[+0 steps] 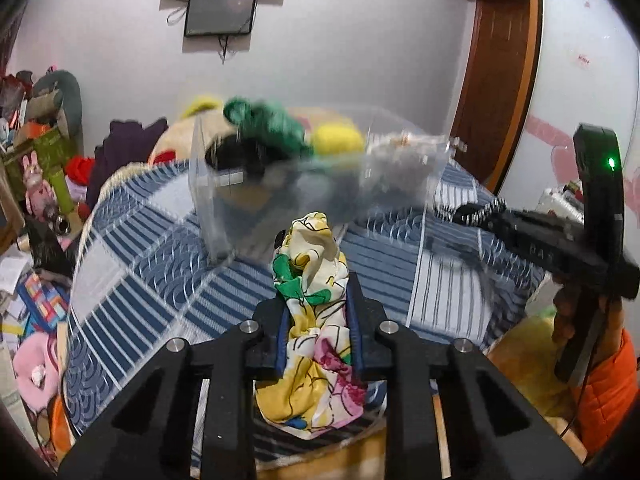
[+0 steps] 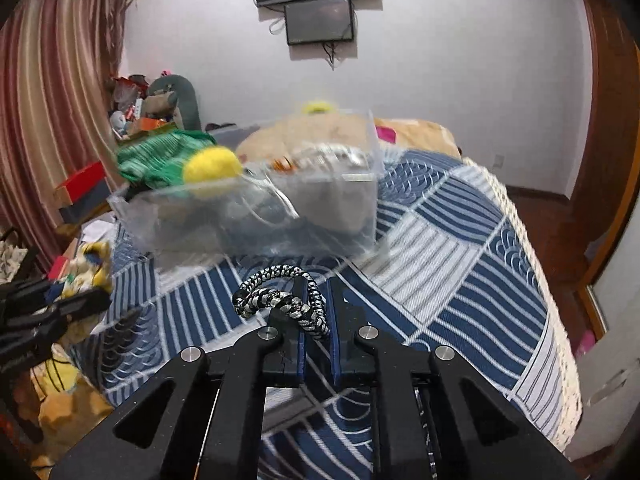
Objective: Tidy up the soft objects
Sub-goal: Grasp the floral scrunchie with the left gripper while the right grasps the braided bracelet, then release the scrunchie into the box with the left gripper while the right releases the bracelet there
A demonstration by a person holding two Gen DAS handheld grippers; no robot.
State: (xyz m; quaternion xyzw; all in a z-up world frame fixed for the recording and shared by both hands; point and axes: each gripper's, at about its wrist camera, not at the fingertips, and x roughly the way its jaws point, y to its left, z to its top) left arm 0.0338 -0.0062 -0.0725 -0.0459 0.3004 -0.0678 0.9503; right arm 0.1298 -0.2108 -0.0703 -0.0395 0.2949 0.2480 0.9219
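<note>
My left gripper (image 1: 318,264) is shut on a bunched floral cloth (image 1: 316,320), yellow, white, green and pink, held above the bed. My right gripper (image 2: 318,292) is shut on a black-and-white braided cord (image 2: 280,300) looped over its left finger; it also shows at the right of the left wrist view (image 1: 472,212). A clear plastic box (image 1: 304,188) stands on the blue-and-white quilt (image 2: 440,256) ahead of both grippers. It holds a green knitted item (image 2: 156,158), a yellow soft ball (image 2: 212,166) and pale items. The left gripper shows in the right wrist view (image 2: 80,304) at the left.
Plush toys and clothes (image 1: 132,148) pile up behind the box. Clutter and boxes (image 1: 32,136) stand left of the bed. A brown wooden door frame (image 1: 500,80) rises at the right. Curtains (image 2: 52,100) hang at the left. A screen (image 2: 320,20) hangs on the wall.
</note>
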